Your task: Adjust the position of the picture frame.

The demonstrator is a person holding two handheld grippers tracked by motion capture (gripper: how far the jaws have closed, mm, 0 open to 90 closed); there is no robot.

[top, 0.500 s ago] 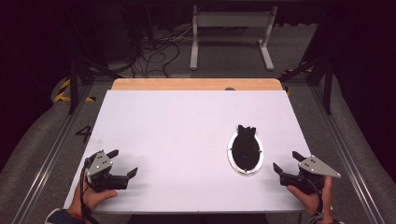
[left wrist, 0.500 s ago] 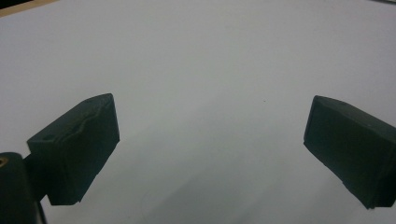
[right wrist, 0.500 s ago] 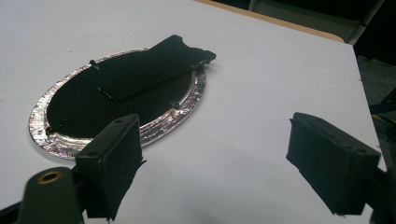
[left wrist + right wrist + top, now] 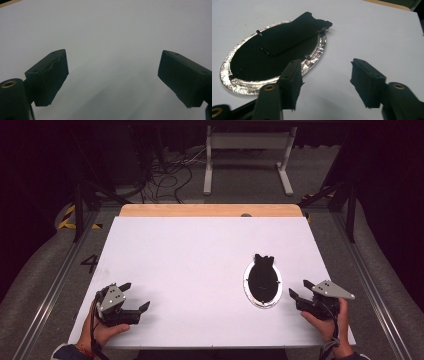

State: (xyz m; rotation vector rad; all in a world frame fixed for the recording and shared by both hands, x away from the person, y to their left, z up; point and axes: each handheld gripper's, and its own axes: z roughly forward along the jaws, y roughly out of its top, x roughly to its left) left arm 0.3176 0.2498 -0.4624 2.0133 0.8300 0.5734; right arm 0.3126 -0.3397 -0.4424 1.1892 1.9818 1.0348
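The left hand-held gripper [image 4: 134, 296] rested at the near left of the white surface [image 4: 200, 255], jaws spread wide and holding nothing. The right hand-held gripper [image 4: 300, 289] sat at the near right, jaws apart and empty, just beside the oval foil tray [image 4: 248, 285], whose black lid [image 4: 263, 275] lay on it. No readable writing showed.

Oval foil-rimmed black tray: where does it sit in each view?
High view: oval foil-rimmed black tray right of centre on the white table, just left of the right gripper.
Right gripper view: upper left, beyond the left jaw.
Left gripper view: bare table.
Shared landmark: the tray's crinkled silver rim.
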